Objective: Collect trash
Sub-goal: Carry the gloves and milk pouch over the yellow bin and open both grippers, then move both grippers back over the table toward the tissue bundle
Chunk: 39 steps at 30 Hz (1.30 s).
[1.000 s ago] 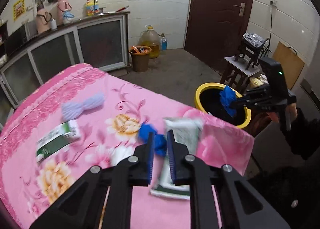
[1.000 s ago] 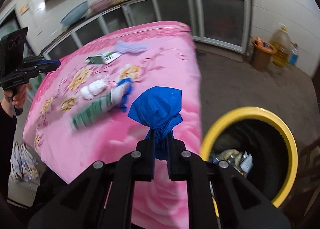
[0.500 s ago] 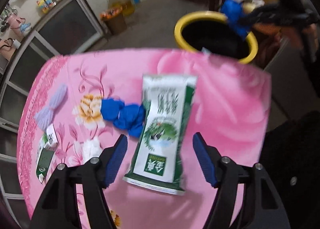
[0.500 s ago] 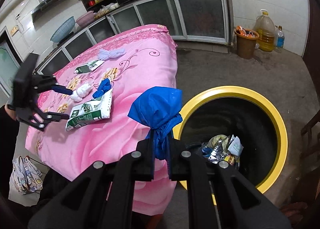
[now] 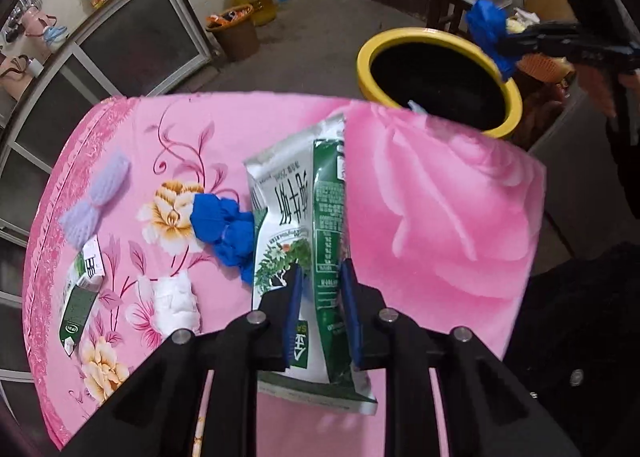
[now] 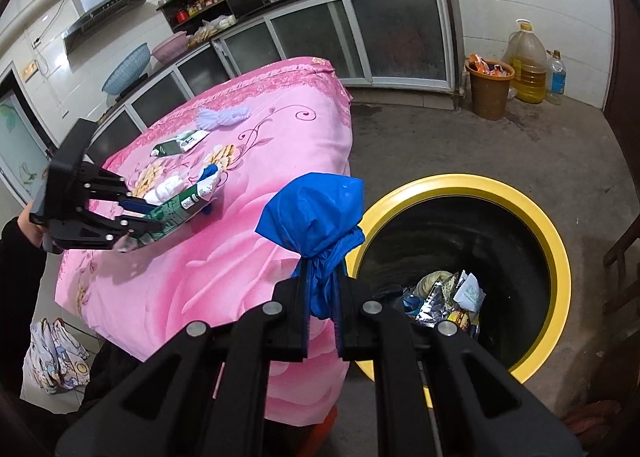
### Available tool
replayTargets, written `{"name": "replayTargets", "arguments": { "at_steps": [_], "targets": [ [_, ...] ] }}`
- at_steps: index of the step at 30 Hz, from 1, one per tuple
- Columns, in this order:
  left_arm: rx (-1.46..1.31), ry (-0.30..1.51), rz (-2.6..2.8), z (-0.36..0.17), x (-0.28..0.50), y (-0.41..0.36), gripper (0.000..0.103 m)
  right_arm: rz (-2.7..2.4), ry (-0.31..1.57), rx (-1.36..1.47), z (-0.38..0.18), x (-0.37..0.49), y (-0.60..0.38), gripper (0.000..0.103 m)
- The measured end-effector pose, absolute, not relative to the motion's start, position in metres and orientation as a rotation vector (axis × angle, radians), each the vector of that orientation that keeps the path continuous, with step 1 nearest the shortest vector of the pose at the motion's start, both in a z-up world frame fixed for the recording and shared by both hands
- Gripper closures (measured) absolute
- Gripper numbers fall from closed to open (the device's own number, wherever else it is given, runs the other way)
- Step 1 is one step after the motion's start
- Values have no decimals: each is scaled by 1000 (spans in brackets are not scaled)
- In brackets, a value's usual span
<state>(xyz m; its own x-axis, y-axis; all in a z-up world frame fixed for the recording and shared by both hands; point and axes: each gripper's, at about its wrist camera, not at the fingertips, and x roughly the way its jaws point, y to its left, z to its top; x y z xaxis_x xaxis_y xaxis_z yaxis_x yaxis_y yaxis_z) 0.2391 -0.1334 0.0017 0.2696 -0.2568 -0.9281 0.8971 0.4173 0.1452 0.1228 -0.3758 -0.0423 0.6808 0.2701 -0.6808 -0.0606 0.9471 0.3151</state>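
Blue bag (image 6: pixel 316 217): clenched in our right tongs (image 6: pixel 322 321), beside the yellow bin (image 6: pixel 558 257), not yet over it.
Green pouch (image 5: pixel 304 225): on the pink desk (image 5: pixel 440 217), long axis along our closing left tongs (image 5: pixel 320 309), pinched.

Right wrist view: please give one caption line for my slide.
Right gripper holds a blue bag beside the yellow bin; left gripper closes on a green pouch.

Left gripper (image 5: pixel 319 309) and right gripper (image 6: pixel 321 311): matte black angular linkage arms joined by round silver screws; fingers (image 5: pixel 291 311) faced with ribbed blue pads. Person wears dark sleeves (image 5: pixel 628 177).
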Motion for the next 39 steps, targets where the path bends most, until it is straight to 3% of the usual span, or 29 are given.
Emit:
{"name": "replayTargets", "arguments": {
  "at_steps": [7, 16, 29, 30, 31, 32, 33, 39],
  "targets": [
    [770, 887, -984, 40, 219, -167, 85, 133, 791, 316, -45, 112, -399, 94],
    [787, 774, -1137, 60, 205, -266, 85, 29, 776, 370, -52, 91, -441, 94],
    [738, 796, -1190, 25, 216, -371, 84, -98, 859, 449, -91, 96, -483, 90],
    [725, 797, -1192, 22, 216, -374, 83, -112, 868, 455, -94, 96, -486, 86],
    [711, 805, -1196, 19, 217, -375, 68, -121, 871, 467, -96, 96, -489, 72],
    [690, 801, -1189, 17, 216, -376, 44, -131, 869, 494, -99, 95, -494, 50],
    [675, 785, -1179, 17, 215, -374, 34, -136, 866, 515, -101, 93, -497, 43],
    [519, 741, -1108, 26, 223, -338, 24, -182, 841, 481, -97, 82, -497, 46]
  ]
}}
